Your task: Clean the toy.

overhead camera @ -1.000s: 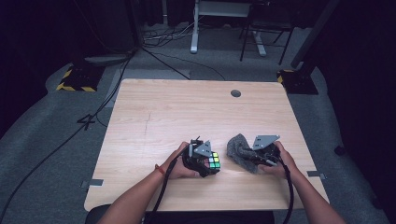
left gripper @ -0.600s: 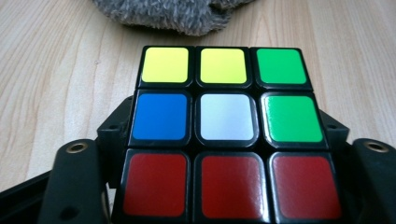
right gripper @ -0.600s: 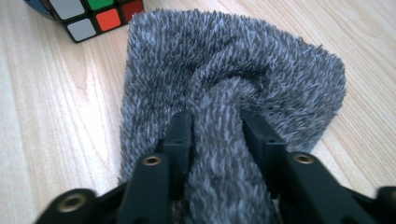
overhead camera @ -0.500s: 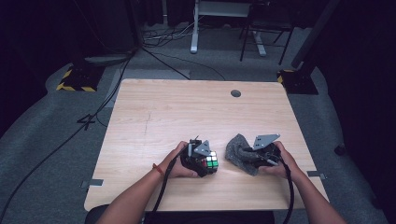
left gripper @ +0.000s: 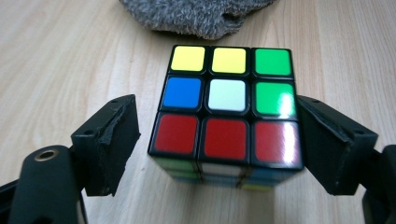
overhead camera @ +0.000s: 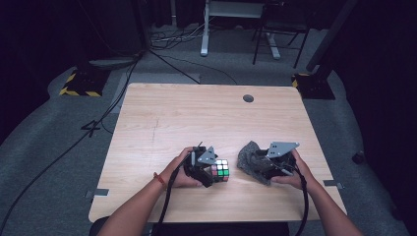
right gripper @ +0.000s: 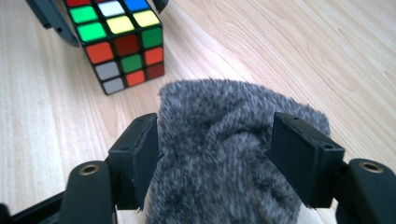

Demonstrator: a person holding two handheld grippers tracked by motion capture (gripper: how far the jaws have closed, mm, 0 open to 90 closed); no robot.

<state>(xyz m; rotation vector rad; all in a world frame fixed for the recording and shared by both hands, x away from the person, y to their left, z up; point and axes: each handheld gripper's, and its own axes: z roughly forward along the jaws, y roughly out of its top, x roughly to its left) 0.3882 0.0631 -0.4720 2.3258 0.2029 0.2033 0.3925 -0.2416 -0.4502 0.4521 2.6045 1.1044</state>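
My left claw (left gripper: 219,135) has just been opening; the puzzle cube (left gripper: 226,114) stands between its jaws, one side clear, near the middle of the tabletop (overhead camera: 196,118). It looks rigid, light and glossy, best pinched on flat opposite faces. My right claw (right gripper: 217,154) has also been opening, straddling the soft grey furry cloth (right gripper: 233,140), which would bunch anywhere. Open wood lies far; the near edge is close.

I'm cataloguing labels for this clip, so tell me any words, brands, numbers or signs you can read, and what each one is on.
None can be read.
Puzzle cube: plain coloured stickers, no logo or print.
Grey fuzzy cloth: no tag or label.
Wooden table: bare wood, no markings.
Left gripper and right gripper: black jaws, no lettering.
Floor block: yellow-and-black hazard stripes, no words.
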